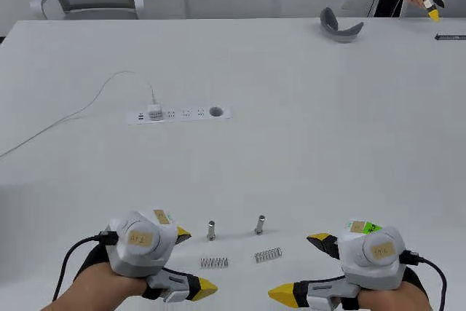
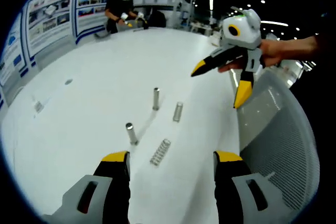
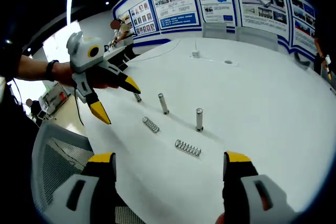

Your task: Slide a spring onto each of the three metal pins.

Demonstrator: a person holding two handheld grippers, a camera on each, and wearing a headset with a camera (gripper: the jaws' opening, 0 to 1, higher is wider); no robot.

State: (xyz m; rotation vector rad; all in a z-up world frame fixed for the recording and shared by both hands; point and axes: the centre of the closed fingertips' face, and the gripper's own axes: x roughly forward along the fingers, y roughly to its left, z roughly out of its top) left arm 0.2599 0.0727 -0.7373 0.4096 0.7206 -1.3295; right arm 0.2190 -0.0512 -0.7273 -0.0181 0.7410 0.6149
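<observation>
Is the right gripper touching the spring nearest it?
Apart. The head view shows bare table between the open right gripper and the spring.

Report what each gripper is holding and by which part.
Nothing: left gripper and right gripper are both open; the springs lie on the table.

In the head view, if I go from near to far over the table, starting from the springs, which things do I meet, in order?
Left-hand spring → right-hand spring → left-hand pin → right-hand pin → power strip → grey curved piece.
</observation>
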